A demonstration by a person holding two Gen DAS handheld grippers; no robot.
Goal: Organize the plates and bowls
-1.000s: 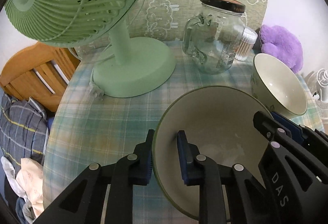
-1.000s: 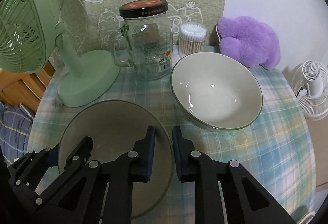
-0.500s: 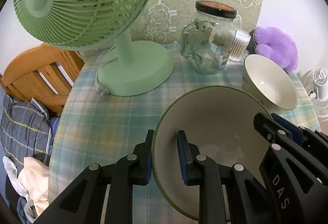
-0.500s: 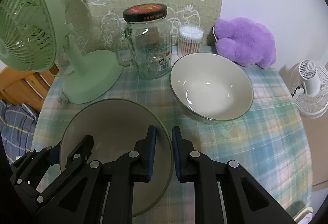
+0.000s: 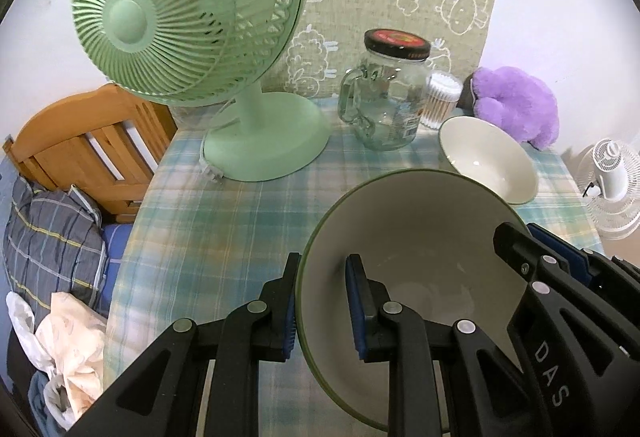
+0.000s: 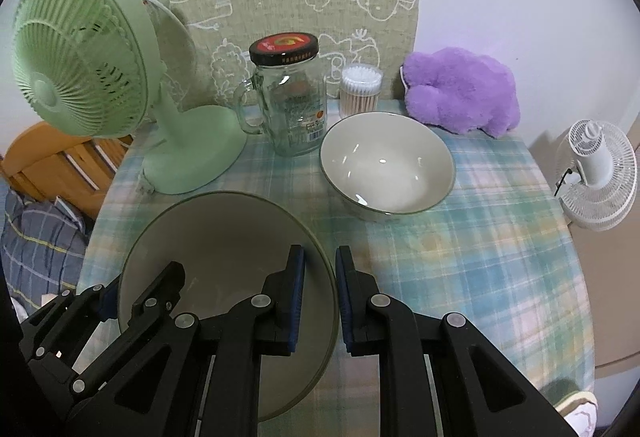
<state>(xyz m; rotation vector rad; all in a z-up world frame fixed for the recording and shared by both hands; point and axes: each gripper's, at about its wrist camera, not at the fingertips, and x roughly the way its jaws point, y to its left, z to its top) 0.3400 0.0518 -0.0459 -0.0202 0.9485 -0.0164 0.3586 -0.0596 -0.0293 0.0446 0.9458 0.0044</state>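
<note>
Left gripper [image 5: 322, 301] clamped on near bowl's [image 5: 420, 237] left rim, one finger outside, one inside. Right gripper [image 6: 319, 301] clamped on the same bowl's [image 6: 224, 233] right rim, likewise one finger each side. Near bowl held between both grippers, above the plaid-covered desk [image 6: 460, 245], tilted; cannot tell if it touches the desk. Second bowl [image 6: 387, 163] sits upright on the desk, beyond and to the right, apart from the held one. Behind it: glass jar [image 6: 290, 105] with black lid, cotton swab tub [image 6: 360, 91], purple plush [image 6: 460, 91]. Green fan [image 6: 80, 69] stands at desk's left. White fan [image 6: 596, 173] off the desk at right.
</note>
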